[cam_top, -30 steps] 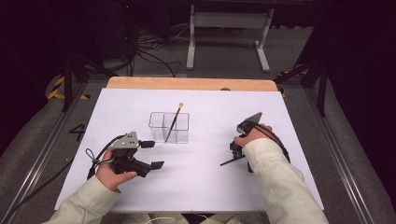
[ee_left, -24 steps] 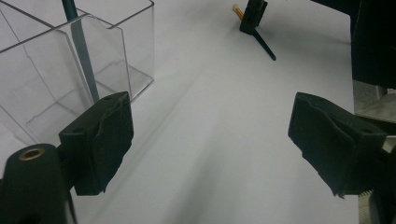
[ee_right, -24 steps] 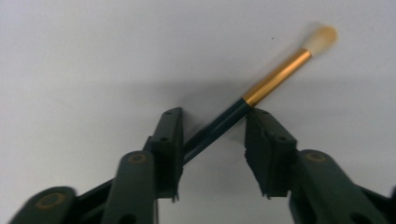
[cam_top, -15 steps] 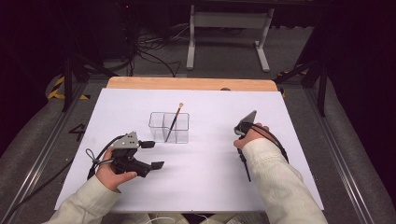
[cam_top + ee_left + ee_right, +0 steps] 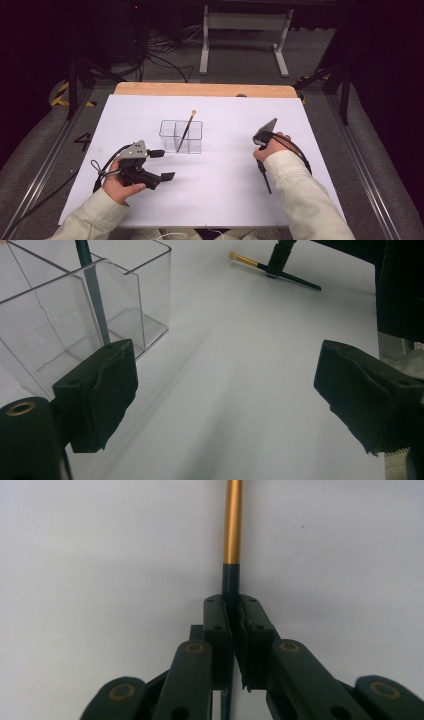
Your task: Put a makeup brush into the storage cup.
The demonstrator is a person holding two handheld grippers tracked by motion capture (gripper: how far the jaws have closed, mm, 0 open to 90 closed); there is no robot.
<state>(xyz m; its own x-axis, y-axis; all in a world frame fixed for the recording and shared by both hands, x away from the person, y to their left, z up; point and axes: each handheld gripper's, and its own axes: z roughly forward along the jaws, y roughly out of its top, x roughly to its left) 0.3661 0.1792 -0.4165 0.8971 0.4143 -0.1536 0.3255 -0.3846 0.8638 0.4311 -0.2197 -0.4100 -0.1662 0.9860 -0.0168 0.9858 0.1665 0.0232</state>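
Gripping brush [image 5: 233,525], right tool [image 5: 235,611] clamped

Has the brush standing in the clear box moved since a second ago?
No. The brush leans in the same compartment of the clear box, its tip at the same spot against the table's wooden edge.

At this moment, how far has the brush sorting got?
Done: one brush stands in the clear box. In hand: the right gripper is shut on a second brush lying on the table. Left: lifting it into the box. The left gripper waits open.
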